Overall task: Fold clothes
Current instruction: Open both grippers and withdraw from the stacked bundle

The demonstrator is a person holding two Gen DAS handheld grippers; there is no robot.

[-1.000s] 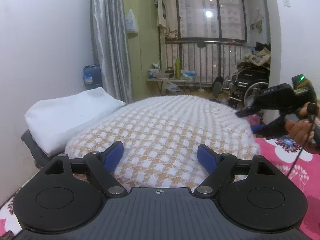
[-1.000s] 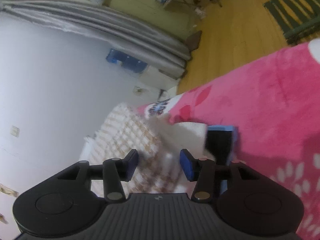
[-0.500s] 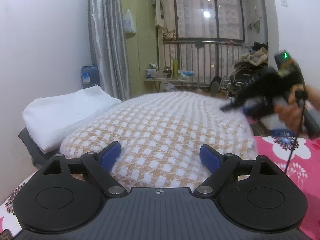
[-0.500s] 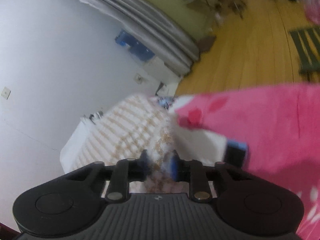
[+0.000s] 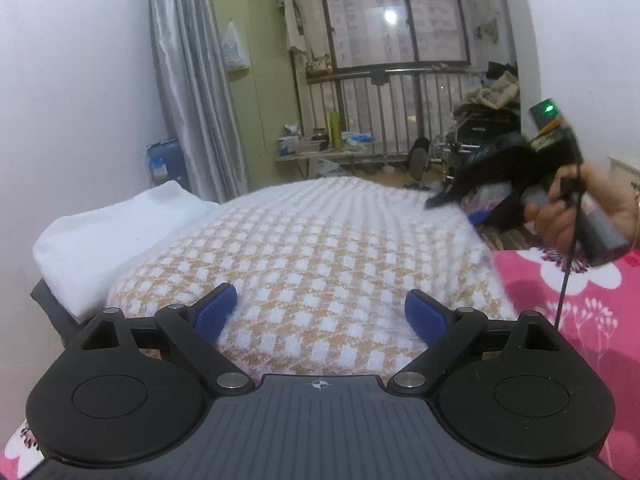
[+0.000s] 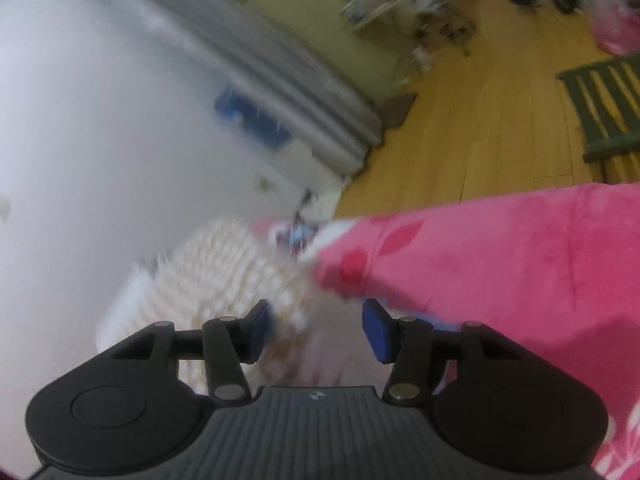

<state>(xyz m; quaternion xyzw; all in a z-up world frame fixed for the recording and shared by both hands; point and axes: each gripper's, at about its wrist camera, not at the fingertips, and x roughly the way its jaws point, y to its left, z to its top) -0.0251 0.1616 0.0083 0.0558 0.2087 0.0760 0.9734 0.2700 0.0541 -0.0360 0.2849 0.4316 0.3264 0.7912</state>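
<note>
Left wrist view: the left tool (image 5: 320,314) sits low in the frame, jaws spread wide over the checkered garment (image 5: 320,248) at centre, nothing pinched. A white folded cloth (image 5: 112,232) lies at left, pink blanket (image 5: 580,308) at lower right, and the right tool (image 5: 448,200) reaches the garment's far right edge. Right wrist view, blurry: the right tool (image 6: 316,326) is spread apart, the garment (image 6: 224,264) at lower centre-left beside the blanket (image 6: 520,260).
</note>
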